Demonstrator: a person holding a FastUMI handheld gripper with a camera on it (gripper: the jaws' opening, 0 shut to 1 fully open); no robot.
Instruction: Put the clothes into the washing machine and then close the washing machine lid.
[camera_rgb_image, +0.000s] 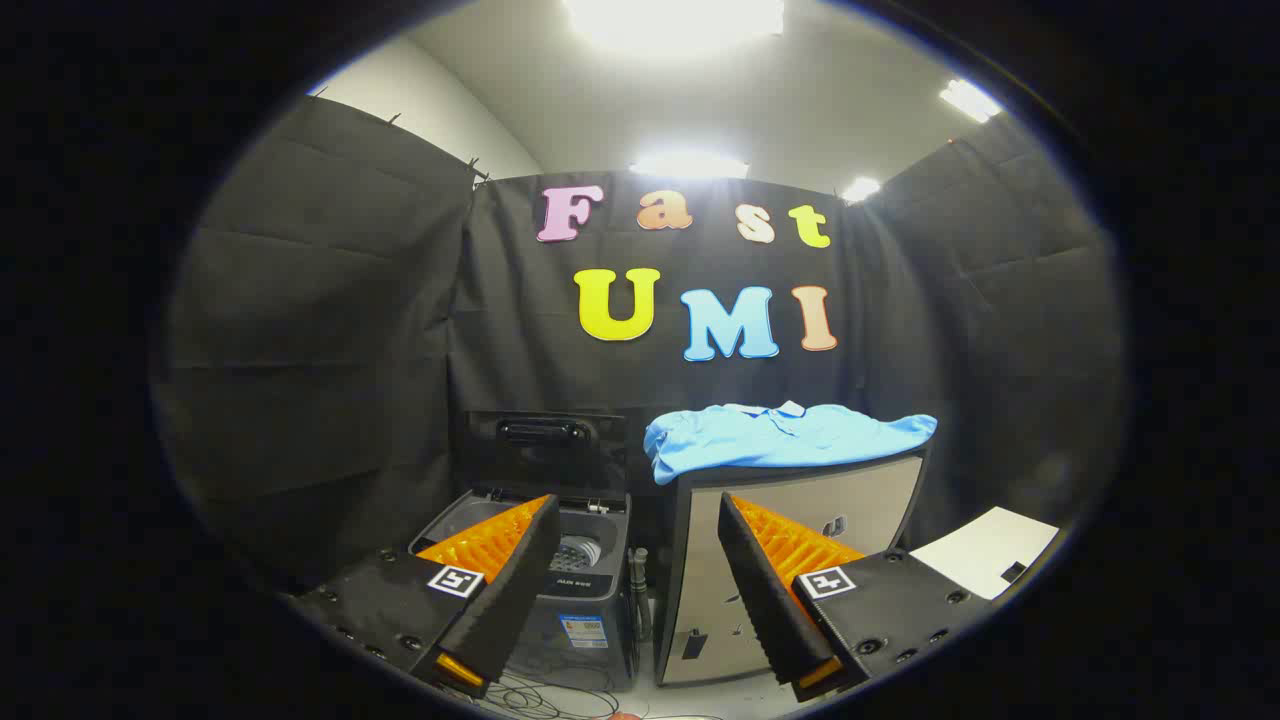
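Gripper (635, 590) is hanging with jaws spread wide, grasping nothing. Shirt (785, 438) is lying beyond them, up and to the right, draped flat over a cabinet (800, 520) — long axis running crosswise. Washer (560, 570) is sitting left of the cabinet (lid (545, 450) propped open), just beyond the left finger.

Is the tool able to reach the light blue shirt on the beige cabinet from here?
Probably yes. The tool is open and holds nothing, and the light blue shirt lies uncovered on top of the beige cabinet, beyond the fingers, with nothing between them.
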